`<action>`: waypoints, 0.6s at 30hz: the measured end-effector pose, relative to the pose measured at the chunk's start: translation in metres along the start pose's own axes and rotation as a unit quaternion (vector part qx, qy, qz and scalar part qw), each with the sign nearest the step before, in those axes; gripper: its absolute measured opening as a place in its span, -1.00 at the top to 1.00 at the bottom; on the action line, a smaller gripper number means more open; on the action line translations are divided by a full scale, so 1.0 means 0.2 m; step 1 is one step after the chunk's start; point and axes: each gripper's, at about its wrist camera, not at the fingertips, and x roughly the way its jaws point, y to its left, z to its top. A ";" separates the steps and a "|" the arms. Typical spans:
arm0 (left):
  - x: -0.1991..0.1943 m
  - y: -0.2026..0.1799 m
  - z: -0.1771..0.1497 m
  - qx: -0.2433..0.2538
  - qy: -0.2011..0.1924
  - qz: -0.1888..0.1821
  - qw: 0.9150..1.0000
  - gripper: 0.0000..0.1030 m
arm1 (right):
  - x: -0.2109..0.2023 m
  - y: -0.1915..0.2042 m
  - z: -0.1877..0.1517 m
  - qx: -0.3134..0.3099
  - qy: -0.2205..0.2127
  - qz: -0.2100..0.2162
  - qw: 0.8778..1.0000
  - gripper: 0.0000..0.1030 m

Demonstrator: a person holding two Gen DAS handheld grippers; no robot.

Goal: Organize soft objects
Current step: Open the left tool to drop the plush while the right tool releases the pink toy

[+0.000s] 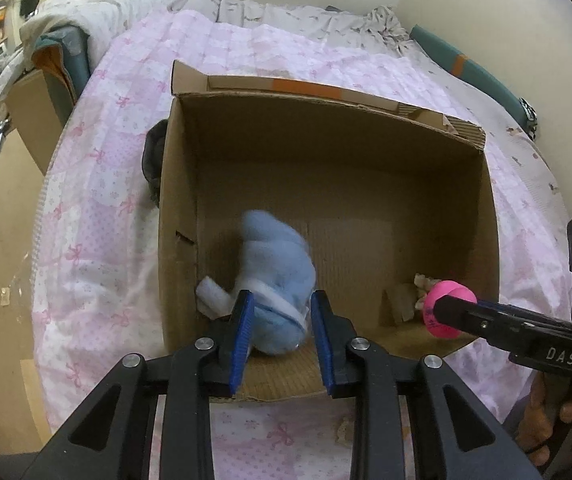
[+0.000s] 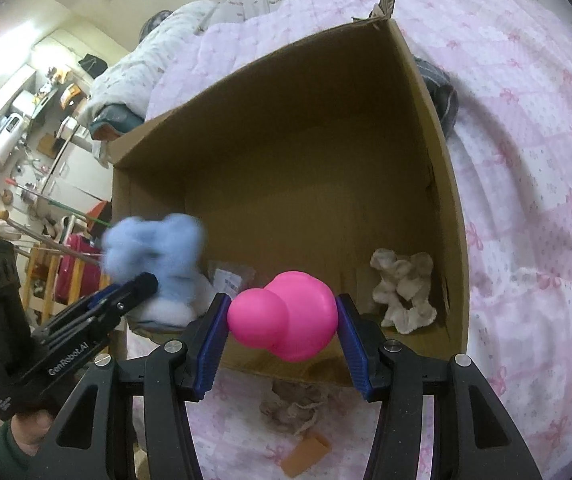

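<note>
L gripper (image 1: pixel 281 322) clamped on blue plush (image 1: pixel 275 276); R gripper (image 2: pixel 281 320) clamped on pink toy (image 2: pixel 286 314); both over cardboard box (image 1: pixel 326 152).

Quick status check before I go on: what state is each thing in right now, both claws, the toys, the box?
Left claw: closed on the blue plush toy, over the box.
Right claw: closed on the pink toy, at the box's near edge.
Cardboard box: open, upright on the bed.
Beige plush: lying inside the box, in a corner.
Blue plush toy: blurred, held.
Pink toy: held, above the box rim.
</note>
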 end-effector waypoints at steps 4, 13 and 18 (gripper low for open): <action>-0.01 -0.03 0.00 0.015 -0.003 0.001 1.000 0.45 | 0.01 0.00 0.00 -0.005 0.004 -0.004 1.000 -0.08; -0.04 -0.06 -0.01 0.026 -0.027 0.032 0.999 -0.29 | 0.03 0.02 0.01 -0.008 0.008 -0.008 1.000 -0.08; -0.04 -0.04 -0.01 0.023 -0.023 0.045 0.998 -0.29 | 0.03 0.03 0.00 -0.012 0.011 -0.008 1.000 -0.08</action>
